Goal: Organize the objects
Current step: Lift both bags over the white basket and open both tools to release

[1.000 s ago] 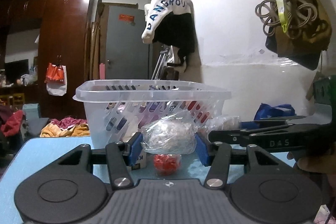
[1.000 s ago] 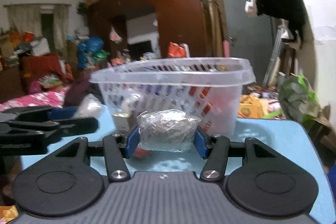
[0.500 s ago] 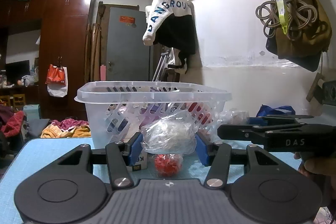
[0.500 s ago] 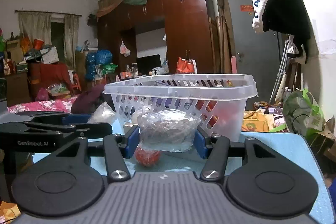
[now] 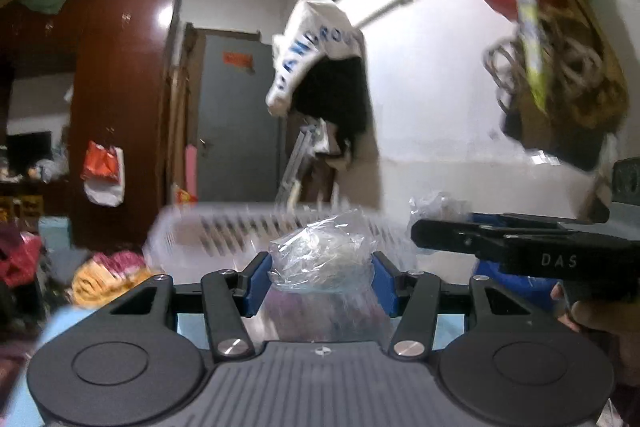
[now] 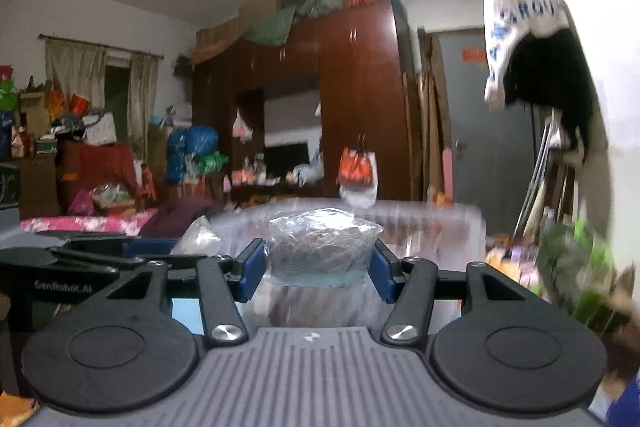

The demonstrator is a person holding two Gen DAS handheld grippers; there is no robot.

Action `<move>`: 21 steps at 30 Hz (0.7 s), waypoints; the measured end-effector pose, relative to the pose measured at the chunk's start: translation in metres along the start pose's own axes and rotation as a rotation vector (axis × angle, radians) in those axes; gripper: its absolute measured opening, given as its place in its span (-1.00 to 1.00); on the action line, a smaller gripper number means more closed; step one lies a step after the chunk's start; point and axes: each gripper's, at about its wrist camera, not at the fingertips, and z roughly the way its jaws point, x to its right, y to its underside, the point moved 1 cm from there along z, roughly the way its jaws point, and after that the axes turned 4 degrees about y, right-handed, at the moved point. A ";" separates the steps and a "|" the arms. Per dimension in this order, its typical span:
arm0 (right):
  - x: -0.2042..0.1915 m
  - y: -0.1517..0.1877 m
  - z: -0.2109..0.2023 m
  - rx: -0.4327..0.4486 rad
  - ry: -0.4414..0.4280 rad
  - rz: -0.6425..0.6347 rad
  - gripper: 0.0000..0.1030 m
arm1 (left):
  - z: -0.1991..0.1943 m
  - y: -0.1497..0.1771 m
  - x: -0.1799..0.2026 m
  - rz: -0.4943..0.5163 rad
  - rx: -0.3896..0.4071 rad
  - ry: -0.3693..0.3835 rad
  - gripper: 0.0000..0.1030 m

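My left gripper (image 5: 320, 283) is shut on a clear crumpled plastic bag (image 5: 320, 255), held up at the rim of a translucent plastic basket (image 5: 208, 231) that looks blurred. My right gripper (image 6: 318, 273) is shut on a second clear plastic bag (image 6: 320, 247), held at the basket's rim (image 6: 440, 215). The right gripper also shows at the right of the left wrist view (image 5: 432, 231), with its bag. The left gripper shows at the left of the right wrist view (image 6: 168, 255), with its bag (image 6: 198, 239).
The basket stands on a light blue table (image 5: 184, 323). A white and black garment (image 5: 320, 67) hangs on the wall behind. Bags and coiled cord (image 5: 560, 67) hang at upper right. A brown wardrobe (image 6: 352, 99) and room clutter lie beyond.
Both grippers have risen with their bags from in front of the basket's side to about its rim. The red object on the table has dropped out of sight.
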 end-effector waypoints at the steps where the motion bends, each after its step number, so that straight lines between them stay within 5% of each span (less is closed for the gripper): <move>1: 0.002 -0.017 0.008 -0.002 0.001 -0.008 0.13 | 0.009 -0.019 -0.004 0.002 -0.002 -0.021 0.11; 6: 0.022 -0.072 0.078 -0.131 0.077 -0.018 0.20 | 0.067 -0.067 -0.036 -0.059 -0.117 -0.132 0.23; 7: 0.025 -0.073 0.087 -0.150 0.098 -0.021 0.32 | 0.080 -0.065 -0.042 -0.067 -0.148 -0.125 0.59; 8: 0.025 -0.072 0.097 -0.179 0.113 -0.030 0.70 | 0.091 -0.061 -0.047 -0.070 -0.189 -0.130 0.76; 9: 0.024 -0.069 0.104 -0.203 0.128 -0.037 0.95 | 0.101 -0.055 -0.049 -0.076 -0.229 -0.144 0.75; 10: 0.022 -0.064 0.108 -0.219 0.142 -0.054 0.96 | 0.104 -0.050 -0.049 -0.071 -0.257 -0.153 0.71; 14: 0.012 -0.051 0.079 -0.191 0.139 -0.050 1.00 | 0.066 -0.036 -0.040 -0.060 -0.165 -0.126 0.71; 17: 0.007 -0.036 0.041 -0.186 0.027 0.039 1.00 | 0.026 -0.018 -0.037 -0.089 -0.100 -0.087 0.75; 21: -0.008 0.009 0.036 -0.284 -0.005 0.039 1.00 | 0.013 0.015 -0.044 -0.144 -0.135 -0.110 0.75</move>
